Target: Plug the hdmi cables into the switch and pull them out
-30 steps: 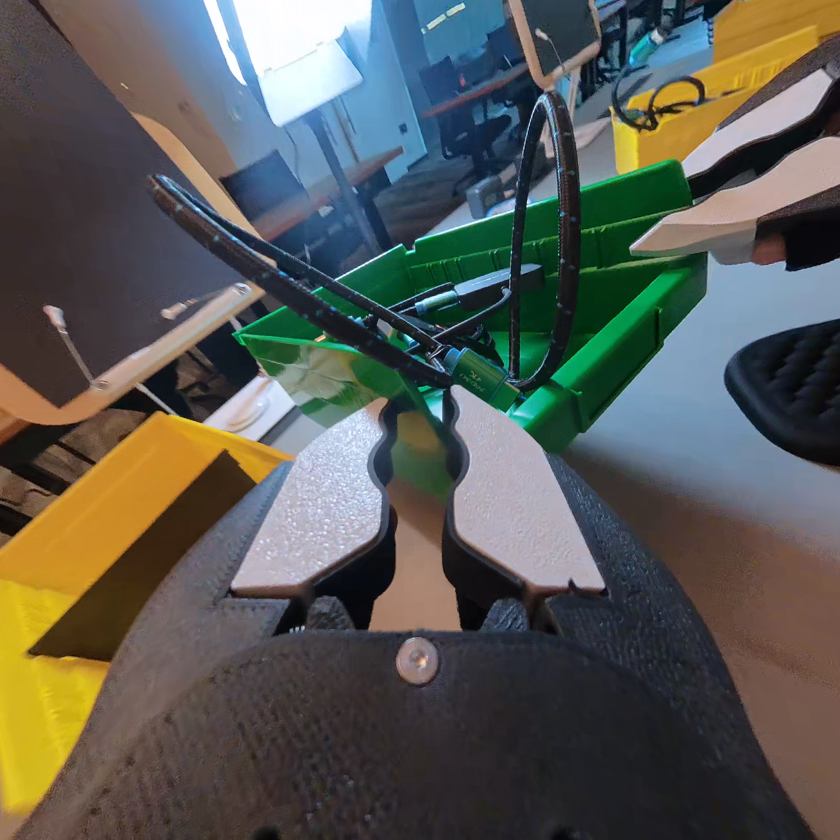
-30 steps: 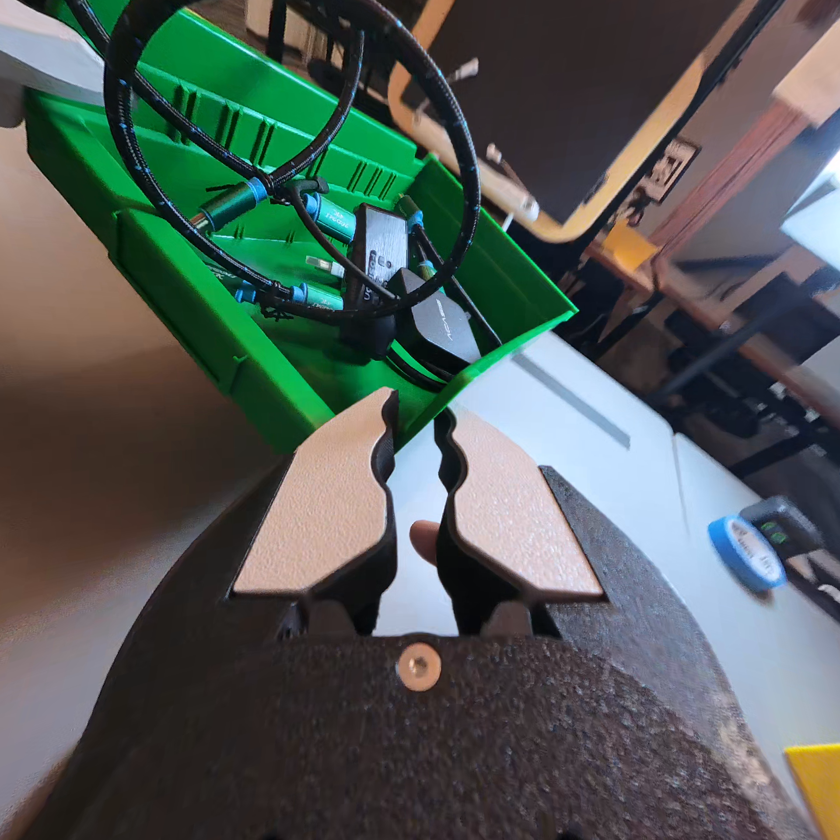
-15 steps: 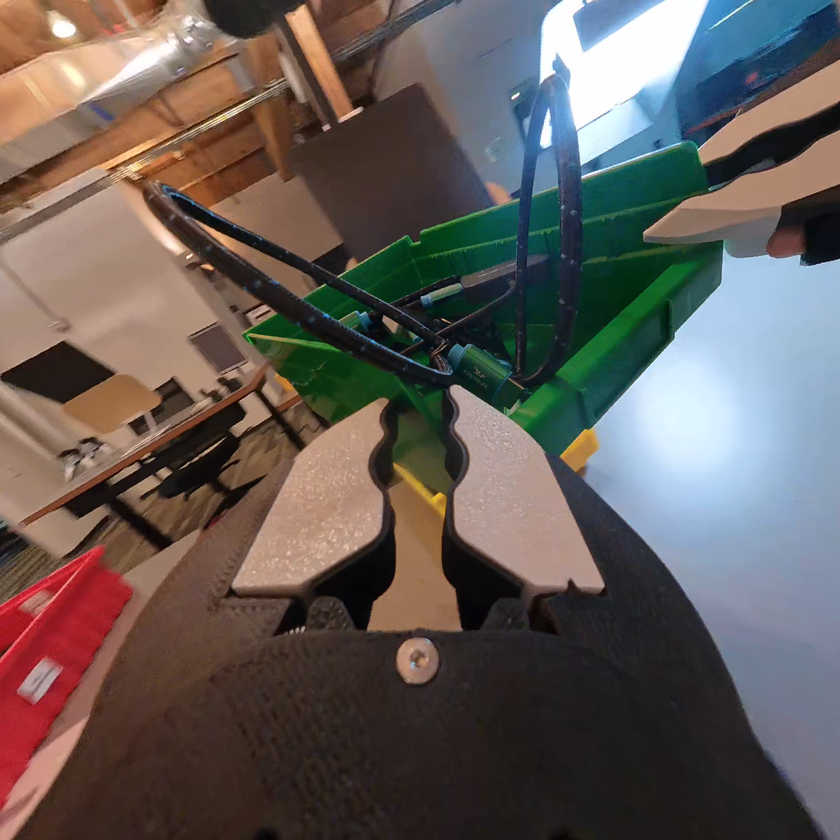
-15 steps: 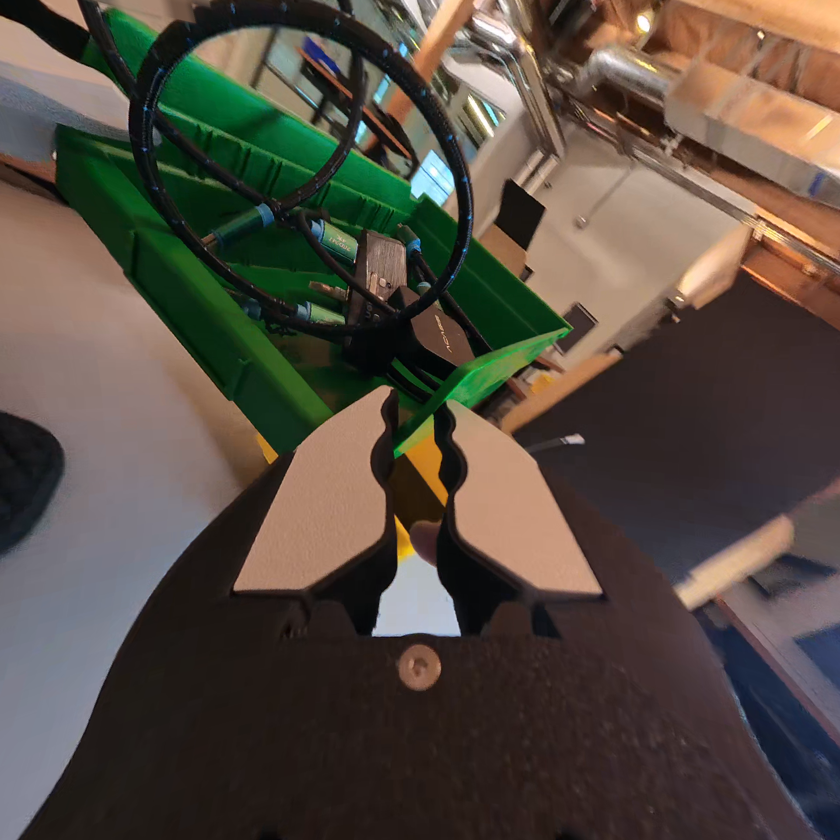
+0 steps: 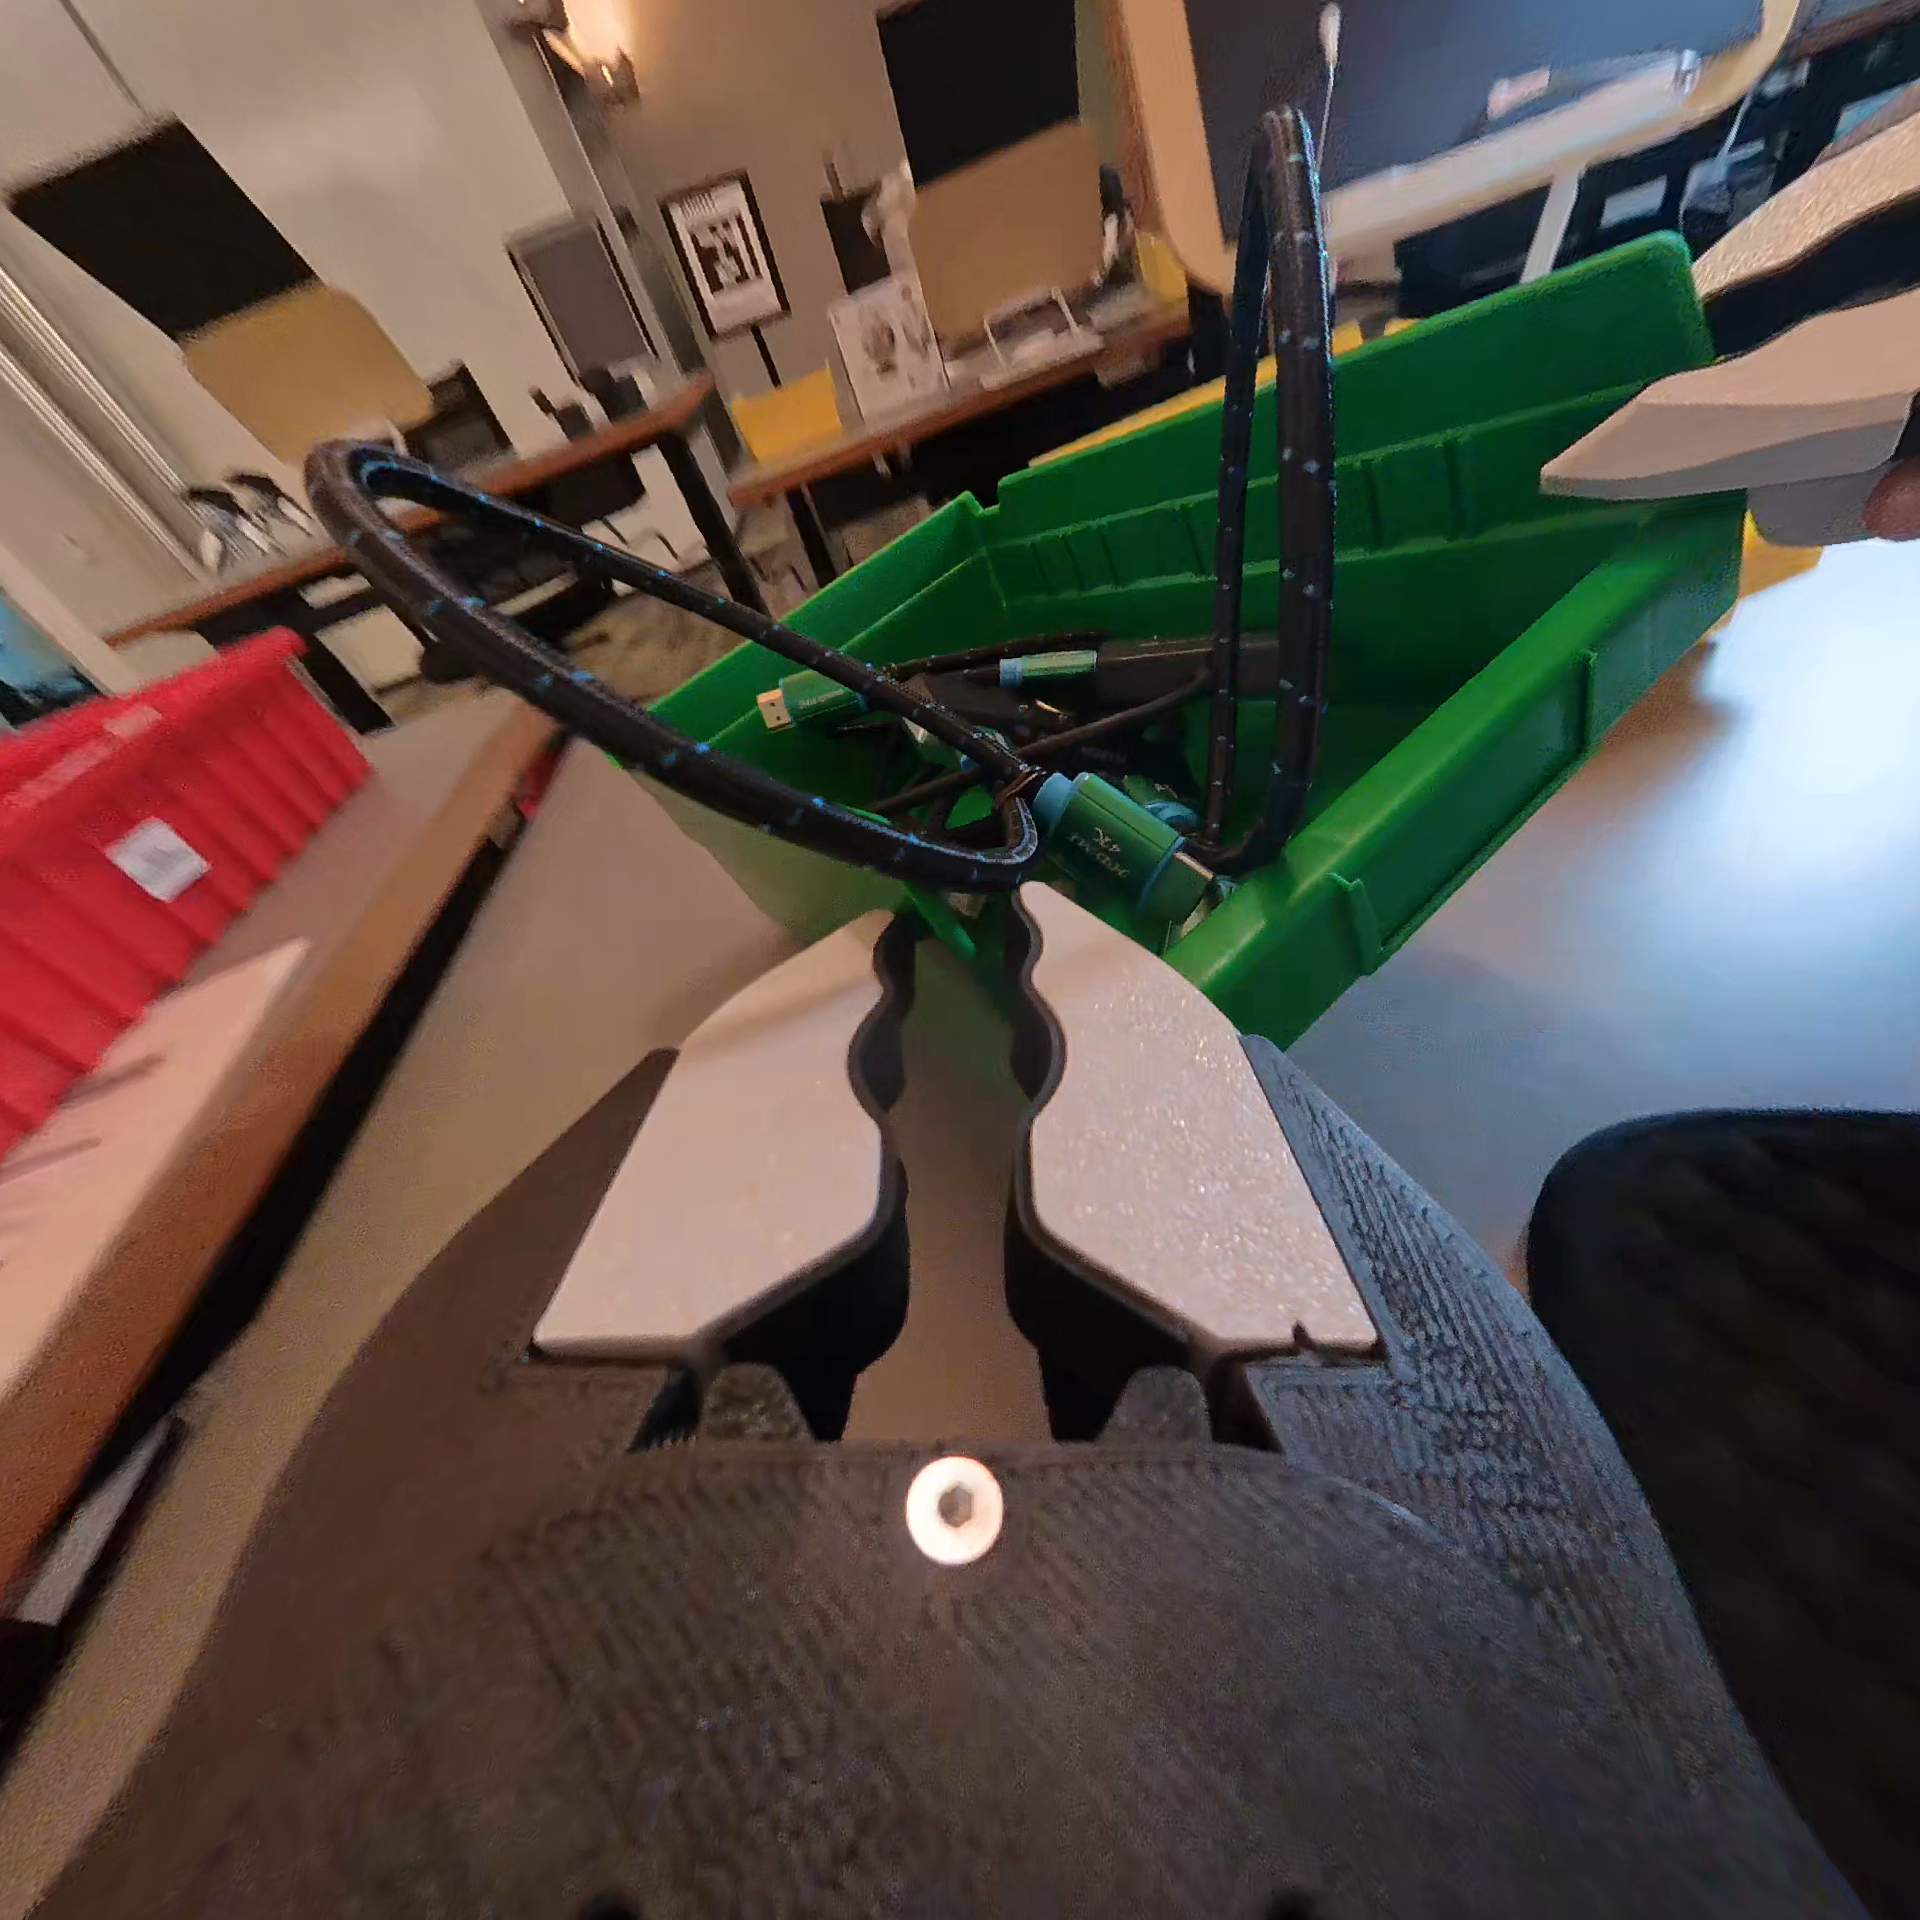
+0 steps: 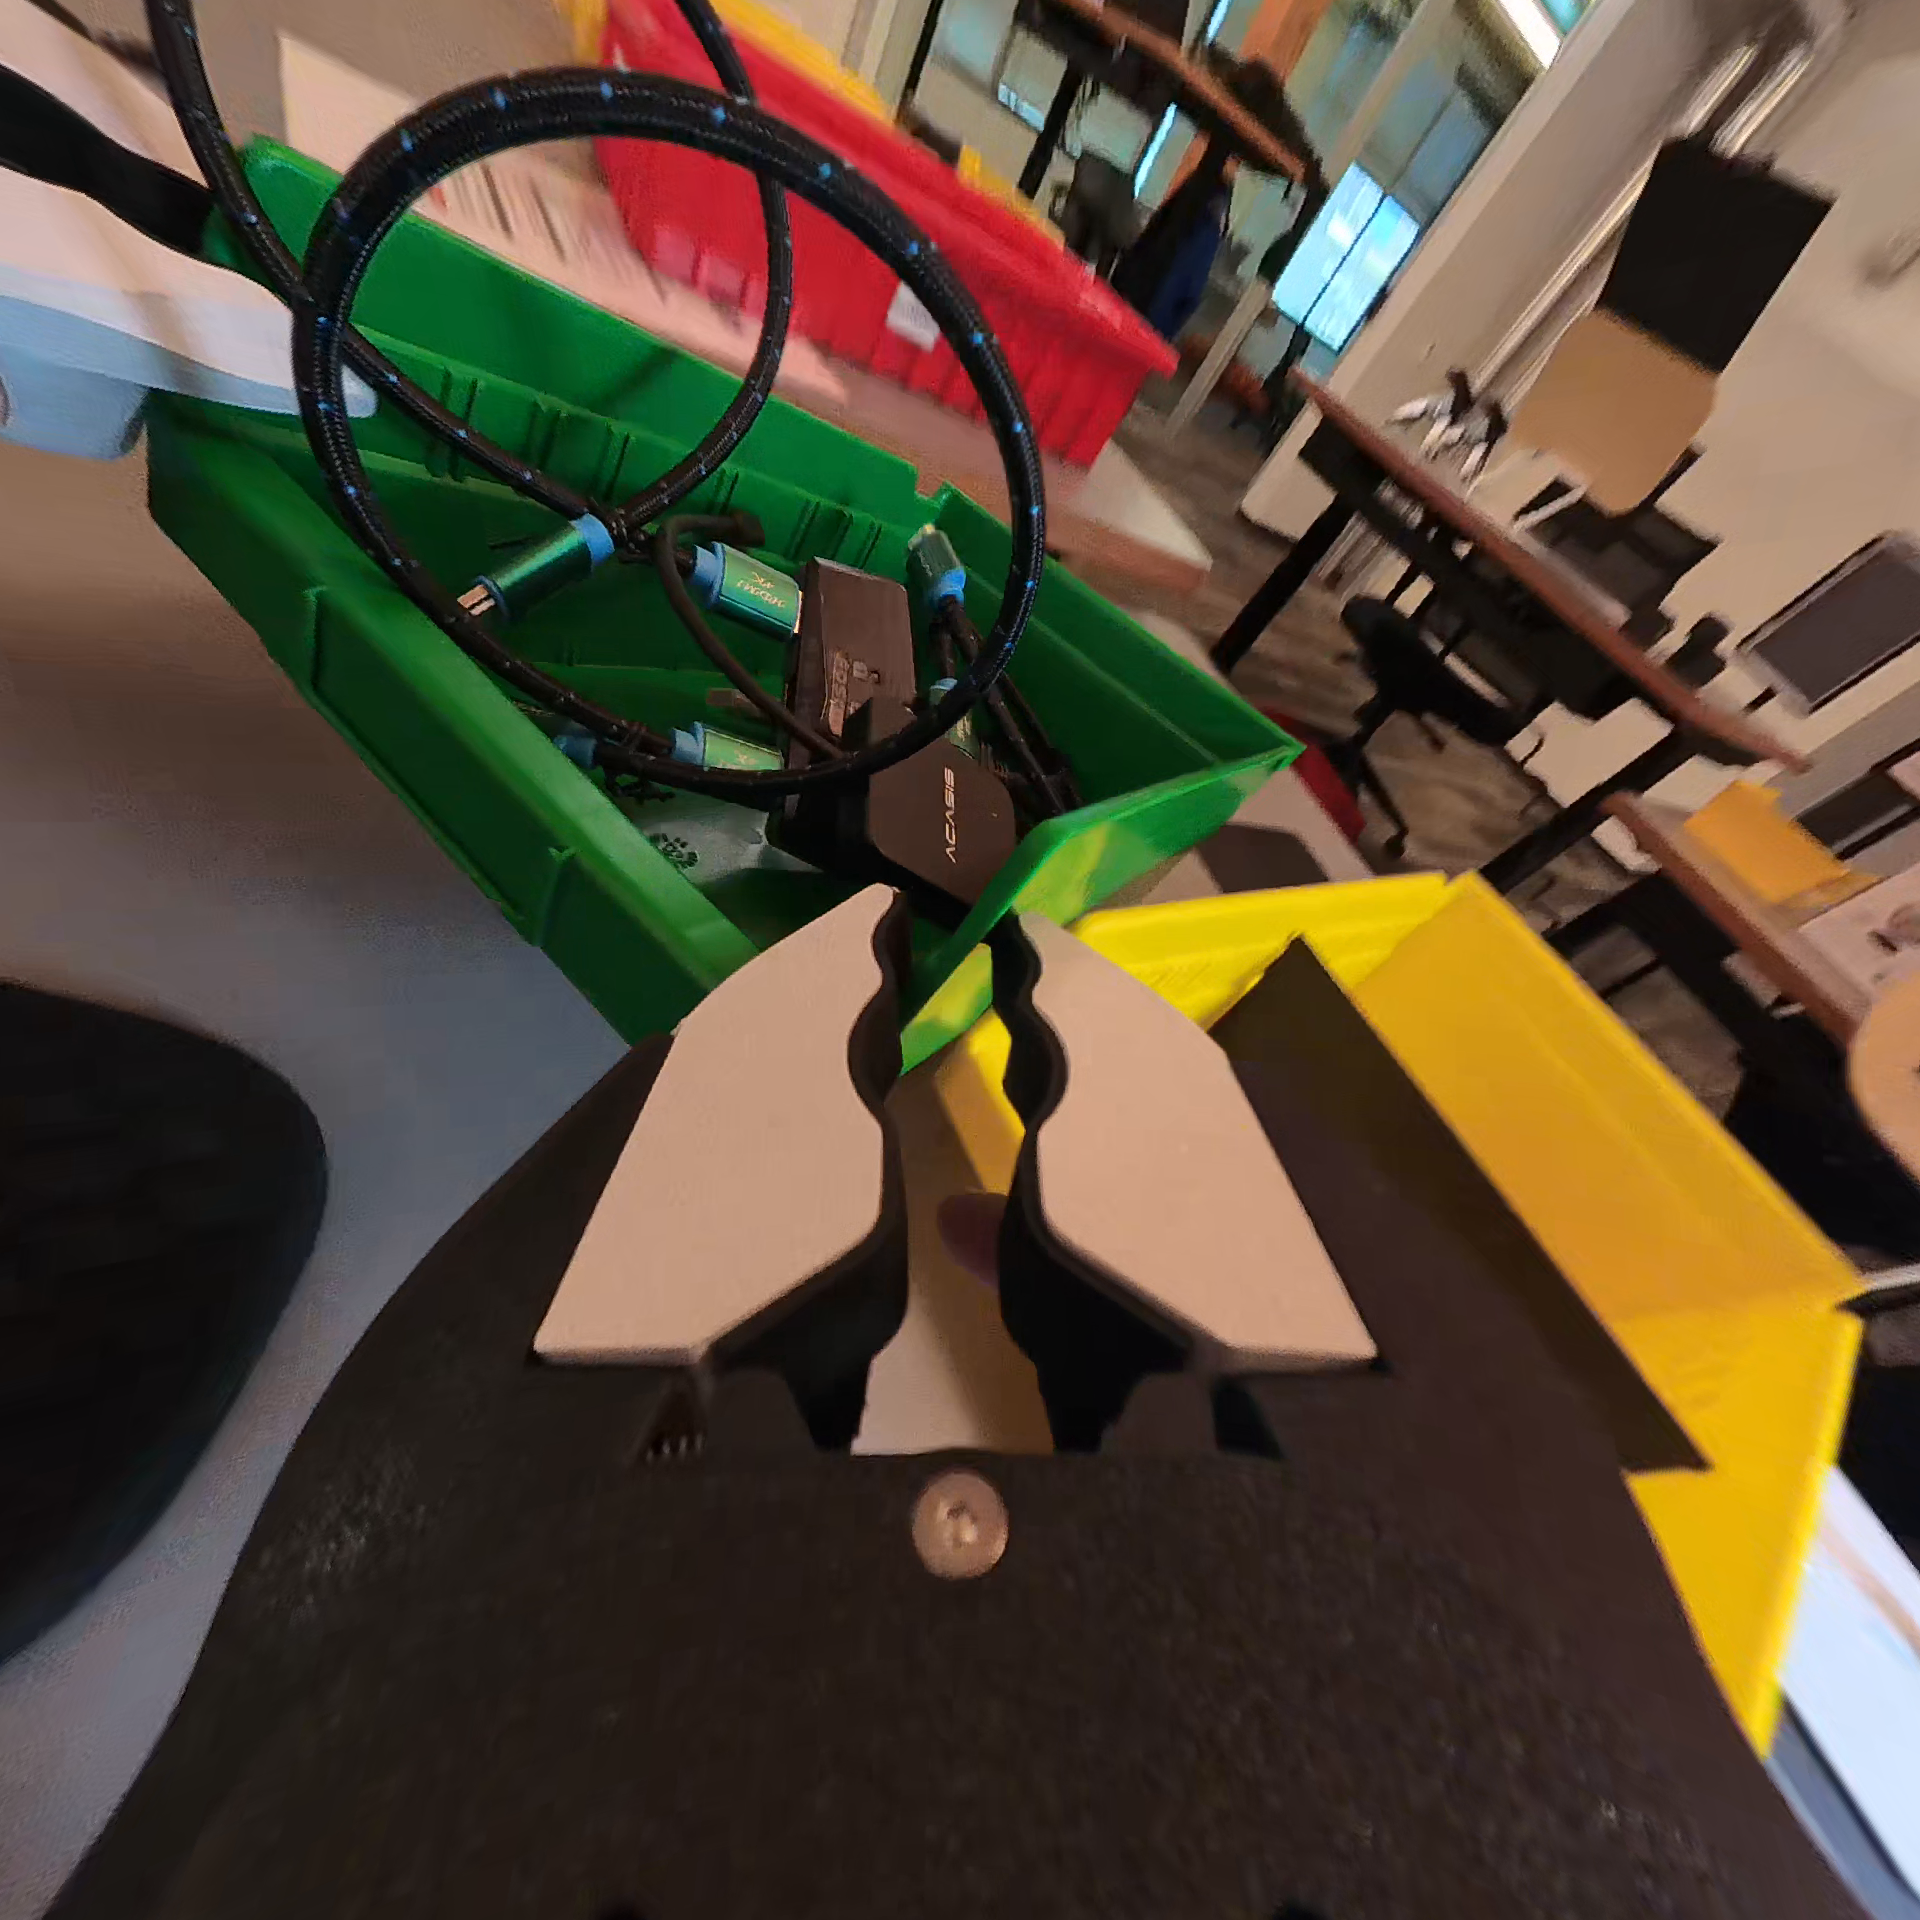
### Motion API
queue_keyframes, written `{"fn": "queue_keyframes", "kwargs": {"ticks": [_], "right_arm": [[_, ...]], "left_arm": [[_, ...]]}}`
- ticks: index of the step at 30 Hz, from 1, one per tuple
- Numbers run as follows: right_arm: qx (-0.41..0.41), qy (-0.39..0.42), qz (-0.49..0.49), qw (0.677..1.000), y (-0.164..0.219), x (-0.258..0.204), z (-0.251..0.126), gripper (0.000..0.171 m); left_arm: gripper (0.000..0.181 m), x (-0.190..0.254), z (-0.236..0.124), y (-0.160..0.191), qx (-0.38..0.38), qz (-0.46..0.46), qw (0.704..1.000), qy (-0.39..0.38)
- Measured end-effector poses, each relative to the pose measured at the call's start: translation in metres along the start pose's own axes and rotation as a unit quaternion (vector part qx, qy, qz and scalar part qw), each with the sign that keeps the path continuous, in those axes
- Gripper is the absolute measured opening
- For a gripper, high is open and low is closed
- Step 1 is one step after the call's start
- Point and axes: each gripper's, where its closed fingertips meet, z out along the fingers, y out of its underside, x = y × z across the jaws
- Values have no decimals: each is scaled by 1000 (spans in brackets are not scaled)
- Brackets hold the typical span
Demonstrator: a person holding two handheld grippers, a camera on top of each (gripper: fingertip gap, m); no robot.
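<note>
A green bin (image 5: 1455, 831) holds black braided HDMI cables (image 5: 623, 727) with green plugs (image 5: 1112, 842) and a black switch box (image 6: 852, 644). A second black box (image 6: 935, 821) lies by the bin's near lip. Cable loops stick up above the rim. My left gripper (image 5: 961, 920) is shut on one end of the bin. My right gripper (image 6: 951, 935) is shut on the lip at the other end (image 6: 1091, 831). The bin hangs tilted between them over the table. Each gripper shows in the other's view: the right (image 5: 1714, 436), the left (image 6: 104, 312).
Red bins (image 5: 125, 810) stand on the left, also in the right wrist view (image 6: 883, 239). A yellow bin (image 6: 1507, 1143) sits just under and right of my right gripper. A black padded object (image 5: 1745, 1351) lies on the pale table. Desks and chairs fill the background. Across from one pair of fingers to the other is roughly 20 centimetres.
Both grippers kept their hold on the green bin while it swung round. The background turned from dark panels and ceiling to red bins and desks, and the yellow bin now lies under the right gripper.
</note>
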Motion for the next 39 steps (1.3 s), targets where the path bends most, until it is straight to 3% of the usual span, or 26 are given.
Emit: {"fn": "queue_keyframes", "kwargs": {"ticks": [3, 9, 12, 13, 17, 23, 25, 28, 30, 33, 35, 37, 39], "right_arm": [[-70, 17, -22, 997, 44, -1, 2, 20], [-141, 7, -19, 990, 87, 8, -30, 30], [-161, -21, -29, 986, 100, 6, -55, 43], [-157, -28, -35, 987, 101, 8, -63, 42], [-181, -29, -66, 981, 110, 50, -92, 48], [-348, -52, -189, 917, 199, 123, -106, 70], [-373, -52, -240, 895, 216, 134, -101, 70], [-420, -73, -287, 858, 240, 143, -99, 58], [-429, -92, -283, 853, 249, 140, -100, 33], [-431, -91, -271, 856, 249, 135, -112, 30], [-440, -83, -257, 856, 248, 125, -129, 31], [-450, -68, -230, 860, 247, 111, -153, 31], [-455, -58, -189, 868, 246, 95, -183, 32]], "left_arm": [[17, 13, 21, 16, 2, -15, 1000, 4], [18, 46, 60, 19, -1, -23, 998, 51], [29, 70, 76, 32, -64, 16, 992, 108], [37, 69, 78, 28, -64, 25, 992, 106], [40, 49, 68, -11, -30, 6, 995, 94], [55, 60, 48, -42, -59, 138, 986, 77], [63, 74, 45, -43, -90, 200, 973, 77], [57, 81, 40, -67, -71, 277, 957, 39], [56, 82, 34, -87, -53, 270, 961, 33], [57, 107, 23, -105, -21, 249, 963, 98], [57, 143, 20, -92, -36, 249, 948, 192], [57, 179, 20, -56, -99, 273, 915, 279], [55, 198, 29, -21, -146, 329, 883, 300]]}}
